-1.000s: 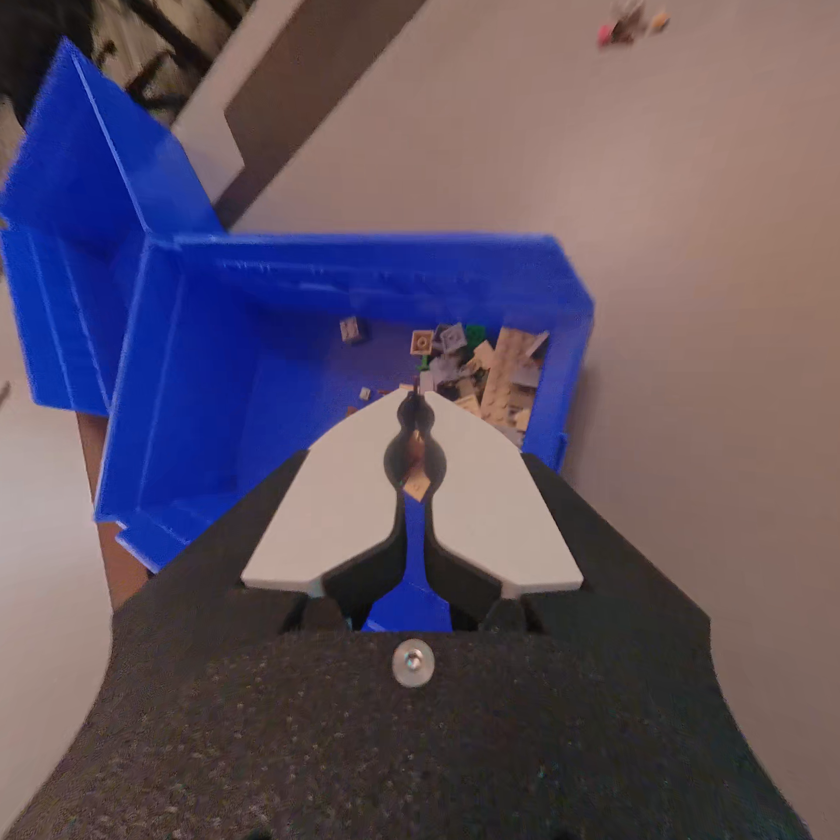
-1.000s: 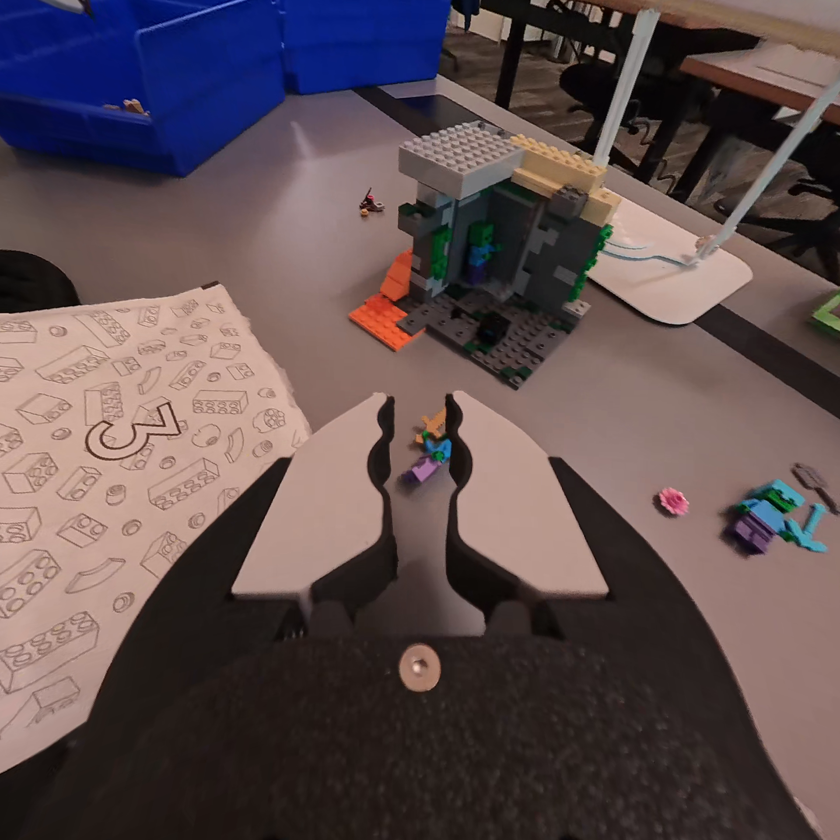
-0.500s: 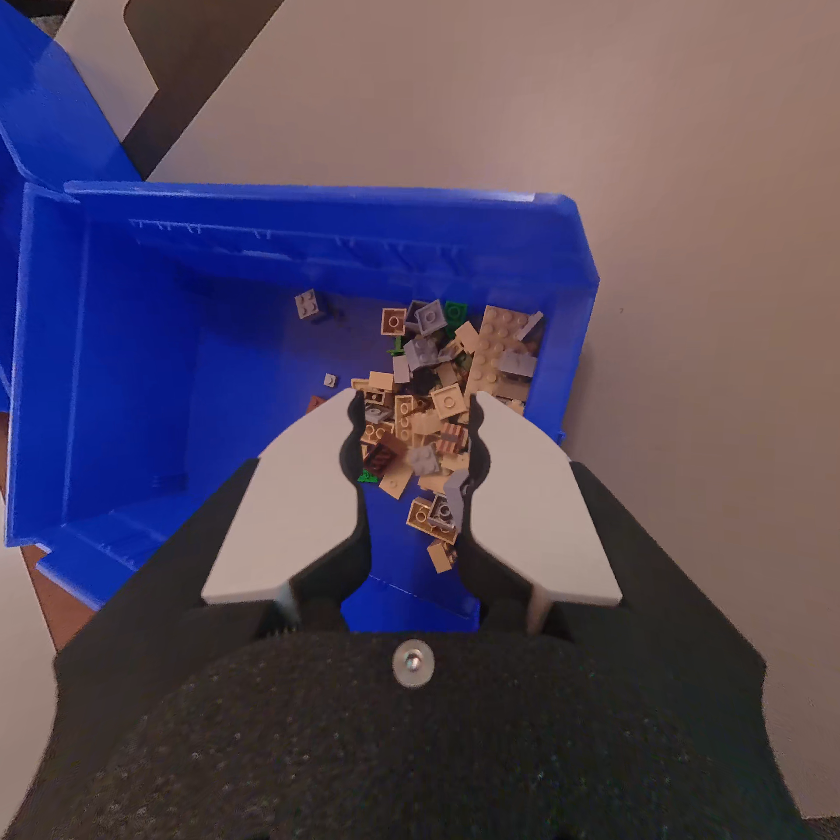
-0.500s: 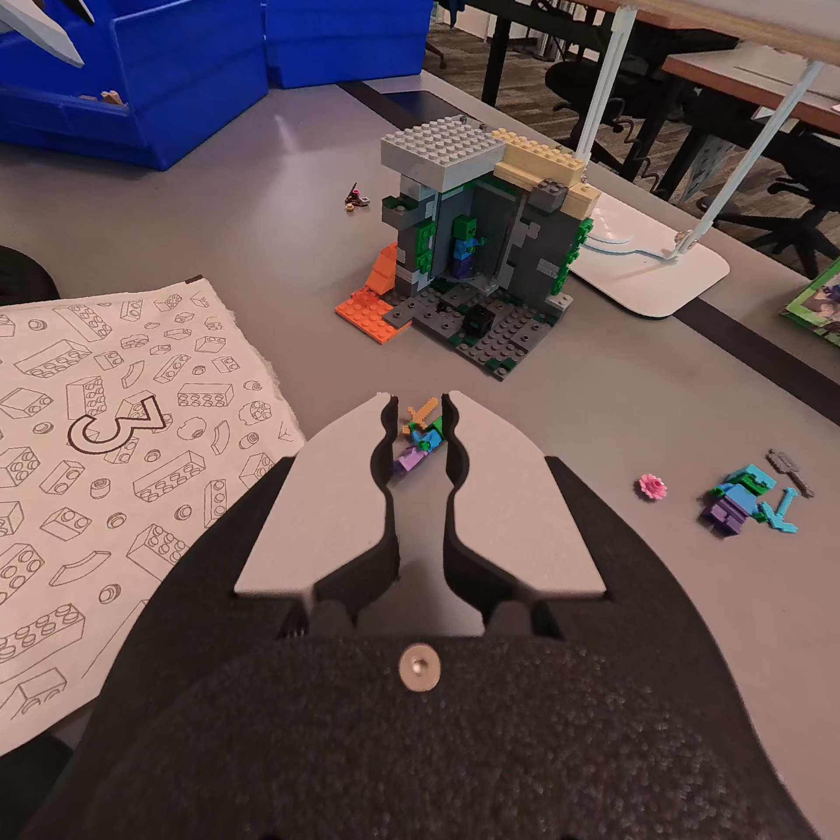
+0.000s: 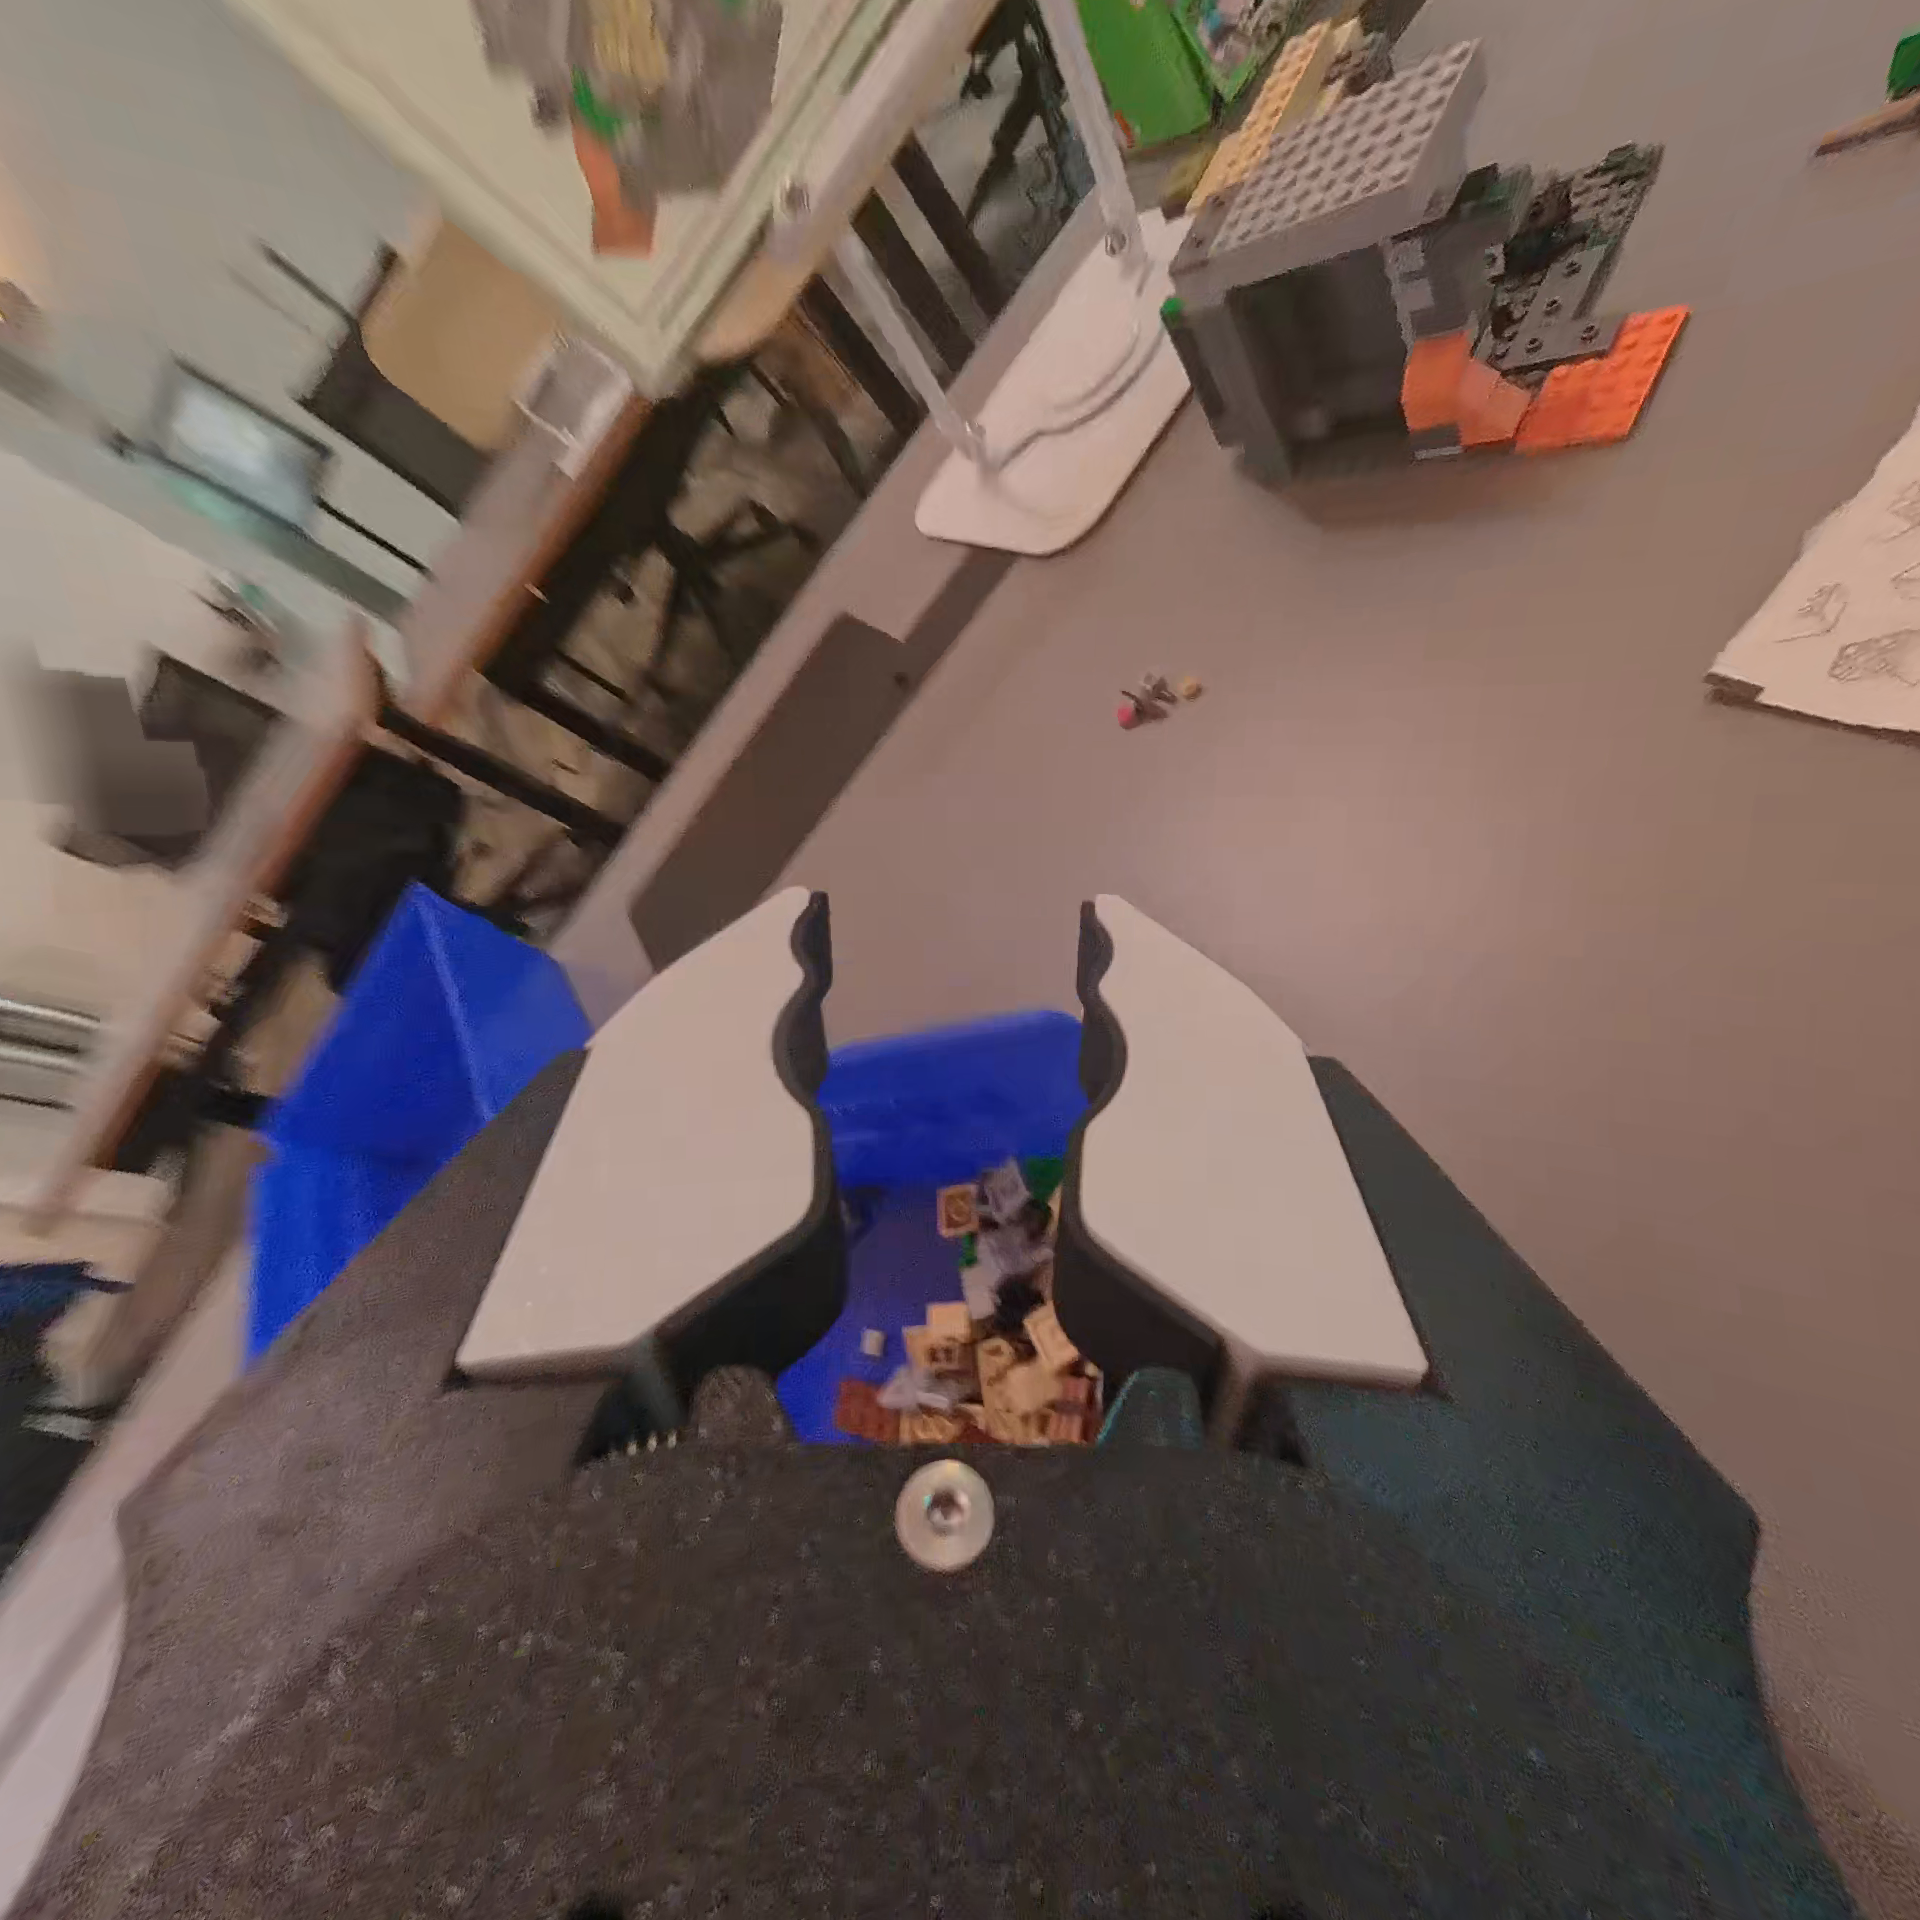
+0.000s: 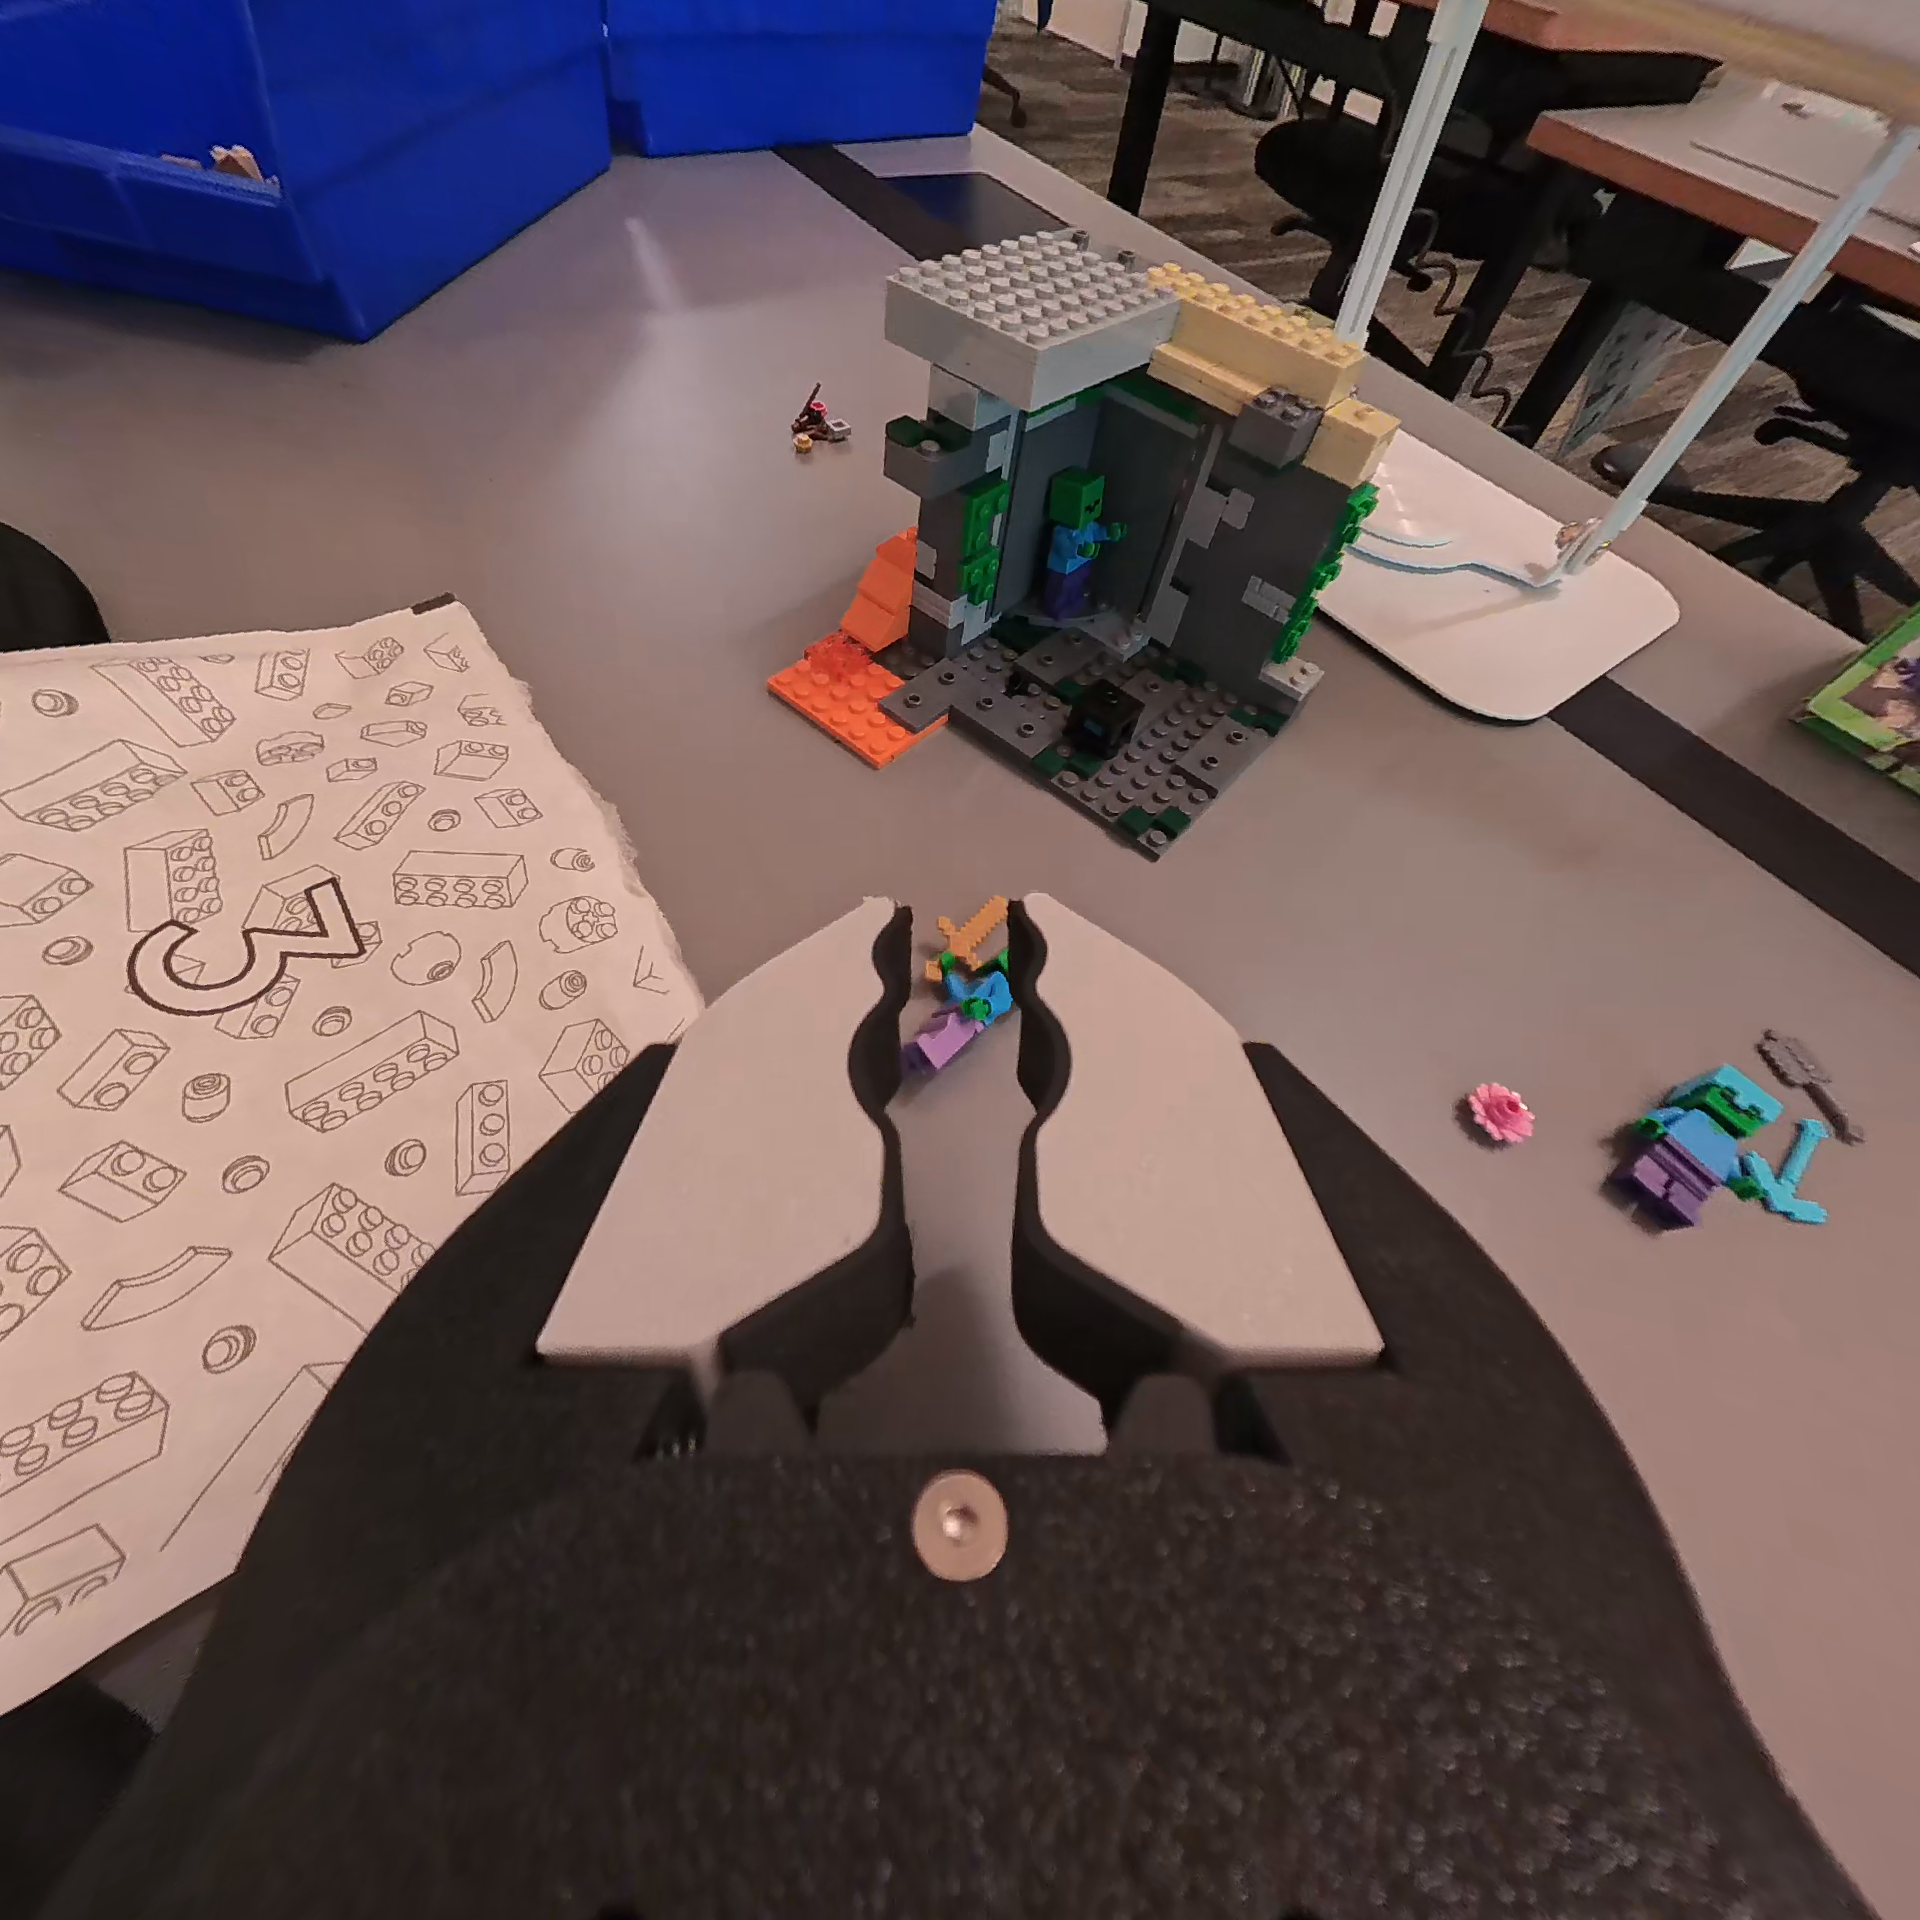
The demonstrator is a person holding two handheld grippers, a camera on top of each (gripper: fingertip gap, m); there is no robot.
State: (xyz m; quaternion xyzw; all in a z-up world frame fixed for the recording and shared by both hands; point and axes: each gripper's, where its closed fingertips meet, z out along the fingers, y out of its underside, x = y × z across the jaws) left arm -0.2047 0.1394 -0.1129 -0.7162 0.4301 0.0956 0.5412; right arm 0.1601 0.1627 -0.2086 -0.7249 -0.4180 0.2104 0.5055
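Observation:
My left gripper (image 5: 948, 914) is open wide and empty, tilted up above a blue bin (image 5: 935, 1060) that holds several loose tan, grey and brown bricks (image 5: 987, 1351). My right gripper (image 6: 958, 914) is open with a narrow gap, low over the grey table (image 6: 520, 468). A small toy figure (image 6: 961, 1013) in blue, green and purple with an orange sword (image 6: 971, 930) lies on the table, seen through that gap; I cannot tell whether the fingers touch it. A grey brick building (image 6: 1101, 540) with orange plates stands beyond it and also shows in the left wrist view (image 5: 1455, 312).
A printed paper sheet (image 6: 260, 987) lies at the left. A second toy figure (image 6: 1694, 1143) and a pink flower piece (image 6: 1499, 1112) lie at the right. Blue bins (image 6: 312, 135) stand at the back left. A white lamp base (image 6: 1486, 613) sits behind the building. Tiny loose pieces (image 6: 821, 426) lie nearby. From my right tips it is roughly 15 cm to the grey brick building (image 6: 1101, 540); from my left, 30 cm.
My left gripper went from shut over the bin to wide open, then tilted up from looking down into the bin to looking across the table. My right gripper has barely moved.

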